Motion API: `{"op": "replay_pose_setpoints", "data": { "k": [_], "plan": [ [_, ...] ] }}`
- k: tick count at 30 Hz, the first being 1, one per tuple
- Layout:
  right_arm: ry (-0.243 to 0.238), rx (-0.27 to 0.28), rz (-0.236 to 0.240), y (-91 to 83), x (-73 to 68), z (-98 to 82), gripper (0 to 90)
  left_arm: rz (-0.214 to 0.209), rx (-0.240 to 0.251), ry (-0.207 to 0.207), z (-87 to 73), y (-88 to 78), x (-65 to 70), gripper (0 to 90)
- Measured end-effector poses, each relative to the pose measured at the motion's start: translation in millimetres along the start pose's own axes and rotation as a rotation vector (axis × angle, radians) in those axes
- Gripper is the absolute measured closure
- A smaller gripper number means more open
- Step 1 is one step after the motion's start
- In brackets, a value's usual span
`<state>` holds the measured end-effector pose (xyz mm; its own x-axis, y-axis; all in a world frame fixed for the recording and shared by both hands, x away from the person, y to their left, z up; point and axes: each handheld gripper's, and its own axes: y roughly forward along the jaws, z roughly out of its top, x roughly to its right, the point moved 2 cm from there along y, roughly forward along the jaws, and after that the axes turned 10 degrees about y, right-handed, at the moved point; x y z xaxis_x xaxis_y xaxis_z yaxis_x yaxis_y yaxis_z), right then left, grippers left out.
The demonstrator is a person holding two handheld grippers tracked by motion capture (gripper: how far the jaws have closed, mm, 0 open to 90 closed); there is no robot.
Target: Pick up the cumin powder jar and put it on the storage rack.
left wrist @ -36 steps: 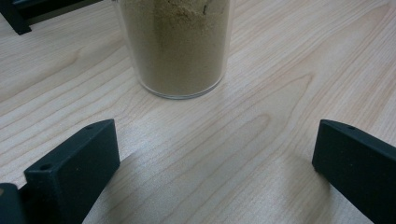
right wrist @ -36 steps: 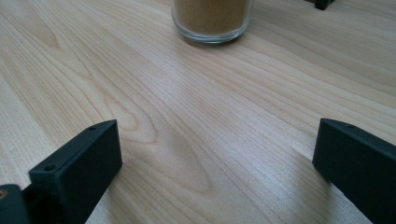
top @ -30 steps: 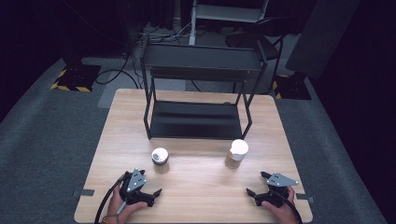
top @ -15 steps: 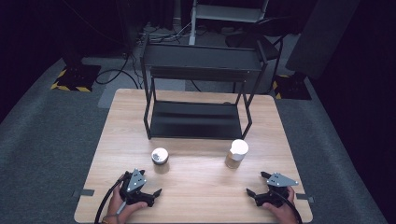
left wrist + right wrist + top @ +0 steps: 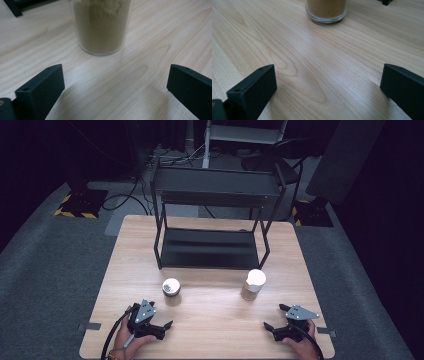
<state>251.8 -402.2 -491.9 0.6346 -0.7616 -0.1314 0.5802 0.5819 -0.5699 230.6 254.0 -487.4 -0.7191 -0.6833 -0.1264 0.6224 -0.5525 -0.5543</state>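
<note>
A short glass jar (image 5: 171, 287) with a pale lid stands on the wooden table (image 5: 210, 330), left of centre. My left gripper (image 5: 151, 319) rests open just in front of it, held by a hand. In the left gripper view the jar (image 5: 101, 27) holds olive-tan powder and sits ahead of the wide-apart jaws of the left gripper (image 5: 112, 90). A taller white-lidded jar (image 5: 254, 284) stands to the right. My right gripper (image 5: 274, 316) lies open in front of it and to its right. The right gripper view shows that jar's base (image 5: 327, 10), full of orange-brown powder, beyond the right gripper (image 5: 325, 90).
A black two-tier metal rack (image 5: 212, 220) stands at the back half of the table, its lower shelf (image 5: 210, 249) bare. Grey carpet (image 5: 45, 270) surrounds the table, with cables and equipment stands behind it.
</note>
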Motion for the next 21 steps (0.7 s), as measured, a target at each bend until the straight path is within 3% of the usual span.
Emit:
{"op": "replay_pose_setpoints", "data": {
  "k": [11, 13, 21],
  "plan": [
    [0.000, -0.001, 0.003, 0.0, 0.6, 0.2, 0.3, 0.030, 0.056, -0.028, 35.0, -5.6, -11.1, 0.3],
    [0.000, -0.001, 0.003, 0.0, 0.6, 0.2, 0.3, 0.014, 0.064, -0.037, 40.3, -4.0, -16.1, 0.2],
    [-0.001, -0.001, 0.004, 0.0, 0.6, 0.1, 0.3, -0.029, 0.065, -0.006, 58.6, 7.2, -28.2, 0.5]
  ]
}}
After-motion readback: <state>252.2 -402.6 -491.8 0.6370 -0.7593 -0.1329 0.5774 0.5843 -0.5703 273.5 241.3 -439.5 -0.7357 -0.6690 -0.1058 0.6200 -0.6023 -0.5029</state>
